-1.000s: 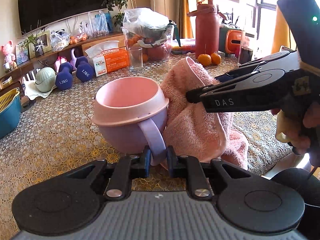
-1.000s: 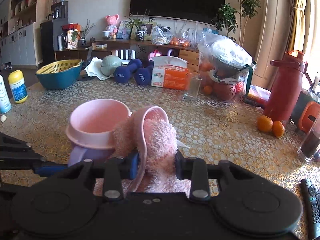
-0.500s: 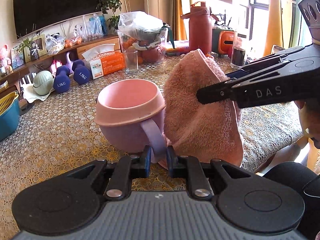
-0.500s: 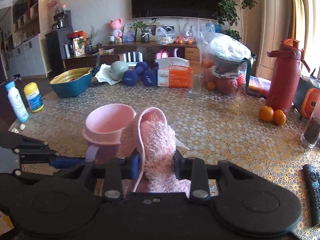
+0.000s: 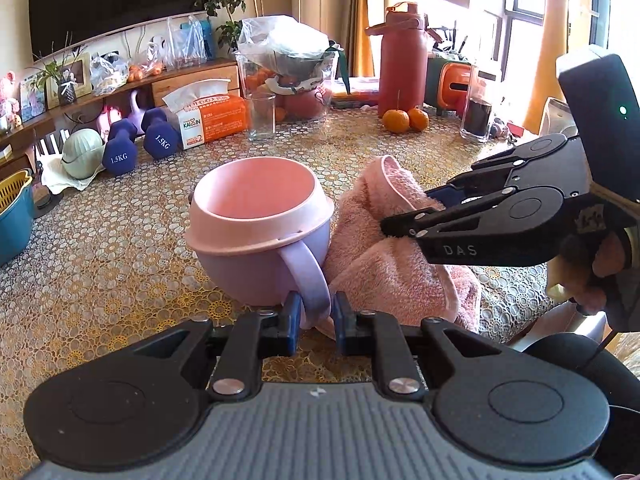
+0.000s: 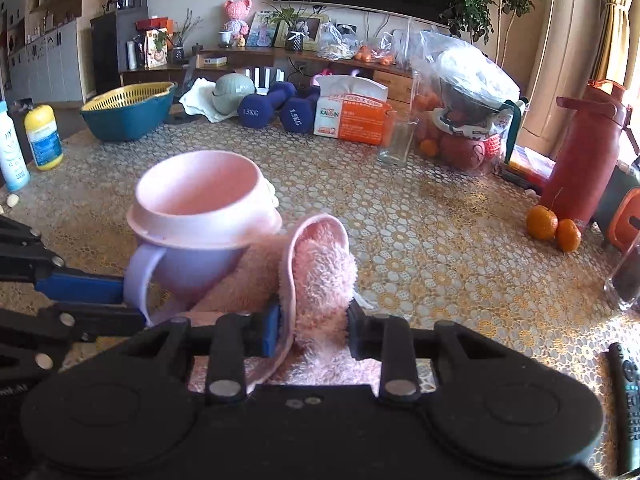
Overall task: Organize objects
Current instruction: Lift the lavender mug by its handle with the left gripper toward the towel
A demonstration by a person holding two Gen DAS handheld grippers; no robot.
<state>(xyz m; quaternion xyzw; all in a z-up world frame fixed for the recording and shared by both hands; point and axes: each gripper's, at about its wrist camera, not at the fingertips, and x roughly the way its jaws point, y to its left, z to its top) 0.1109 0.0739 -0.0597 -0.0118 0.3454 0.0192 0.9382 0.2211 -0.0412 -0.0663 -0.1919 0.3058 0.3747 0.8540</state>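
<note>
- Mug (image 5: 256, 240): base hidden behind left gripper (image 5: 314, 316) body; handle bottom lost btwn pads.
- Pink towel (image 6: 320, 268): lower part hidden under right gripper (image 6: 312, 330); near end cut by gripper body.
- Remote (image 6: 626, 400): cut off at right edge, btn labels too small to read.
- Blue basket (image 5: 14, 208): cut by left edge.
- Tissue box (image 6: 352, 116): small print illegible.
- White bottle (image 6: 10, 152): partly off left edge, label unreadable.
- Person's hand (image 5: 592, 268): mostly hidden behind right gripper housing.

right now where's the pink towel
In both wrist views the pink towel sits bunched on the table just right of the purple mug, leaning against it, with the right gripper closing on its fold.
</note>
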